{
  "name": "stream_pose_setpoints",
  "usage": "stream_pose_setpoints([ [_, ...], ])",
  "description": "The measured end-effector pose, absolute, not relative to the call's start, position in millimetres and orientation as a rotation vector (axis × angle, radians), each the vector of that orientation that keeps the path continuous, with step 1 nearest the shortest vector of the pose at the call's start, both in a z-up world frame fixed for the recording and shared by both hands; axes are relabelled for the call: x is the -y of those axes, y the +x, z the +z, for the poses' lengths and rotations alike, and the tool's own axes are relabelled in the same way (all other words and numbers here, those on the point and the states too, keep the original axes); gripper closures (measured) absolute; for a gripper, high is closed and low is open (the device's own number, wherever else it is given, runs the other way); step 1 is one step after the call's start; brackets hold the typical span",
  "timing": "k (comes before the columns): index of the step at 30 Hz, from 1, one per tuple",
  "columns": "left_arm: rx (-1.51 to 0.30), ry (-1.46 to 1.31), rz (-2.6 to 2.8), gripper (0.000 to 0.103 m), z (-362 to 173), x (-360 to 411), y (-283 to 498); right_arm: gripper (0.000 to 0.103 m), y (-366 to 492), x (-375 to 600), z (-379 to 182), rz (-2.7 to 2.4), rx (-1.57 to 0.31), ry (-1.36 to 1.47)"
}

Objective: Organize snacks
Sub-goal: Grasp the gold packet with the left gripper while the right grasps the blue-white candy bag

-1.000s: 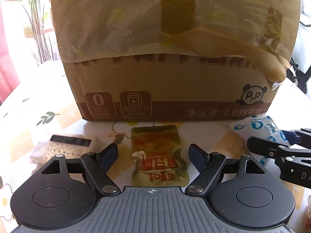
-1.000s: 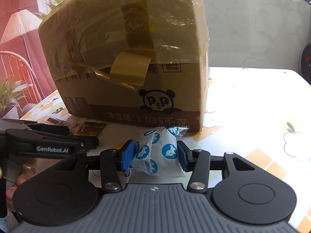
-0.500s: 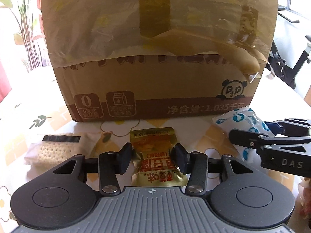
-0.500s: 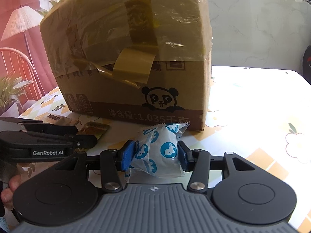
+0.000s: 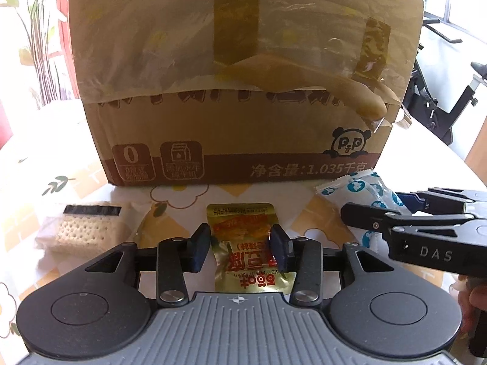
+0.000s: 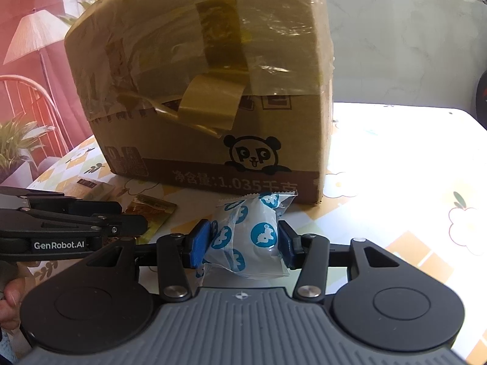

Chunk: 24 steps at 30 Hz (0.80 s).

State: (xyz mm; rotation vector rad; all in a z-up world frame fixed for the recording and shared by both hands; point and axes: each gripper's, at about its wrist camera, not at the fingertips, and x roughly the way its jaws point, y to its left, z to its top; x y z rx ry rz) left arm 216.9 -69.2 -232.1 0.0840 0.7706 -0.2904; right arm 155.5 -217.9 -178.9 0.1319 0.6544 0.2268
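Gold snack pouch (image 5: 243, 243) | light, crinkly, slippery; take mid-body | left gripper (image 5: 240, 245) pinching it, apparently firm | right gripper (image 6: 243, 240) clamping blue-white packet (image 6: 249, 237)

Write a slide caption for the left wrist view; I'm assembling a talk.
Left gripper shut on a gold snack packet before a taped cardboard box, crackers alongside.

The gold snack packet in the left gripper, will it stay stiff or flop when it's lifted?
The gold snack packet will probably flop: its foil already creases inward where the left gripper pinches it. It looks thin and flat, so it is likely light. The glossy film may be slippery, and much of the packet sticks out beyond the pads, so it could sag or twist.
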Motion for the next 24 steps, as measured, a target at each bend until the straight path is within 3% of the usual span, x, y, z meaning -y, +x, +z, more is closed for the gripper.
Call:
stream_pose_setpoints([
  [5, -0.777, 0.103, -0.281, 0.045, -236.4, 68.8, 217.5, 0.053, 155.3, 216.3, -178.9, 0.226, -0.654, 0.13],
  [16, -0.773, 0.147, -0.268, 0.041, -240.8, 76.8, 218.5, 0.053, 155.6, 219.2, -179.7, 0.232, -0.655, 0.149],
  [18, -0.776, 0.144, -0.281, 0.049, -240.2, 76.4, 219.8, 0.053, 155.0, 220.6, -179.3, 0.234, -0.654, 0.154],
  [24, -0.786, 0.088, -0.344, 0.062, -235.9, 70.3, 217.1, 0.054, 153.3, 222.3, -178.4, 0.234, -0.653, 0.163],
])
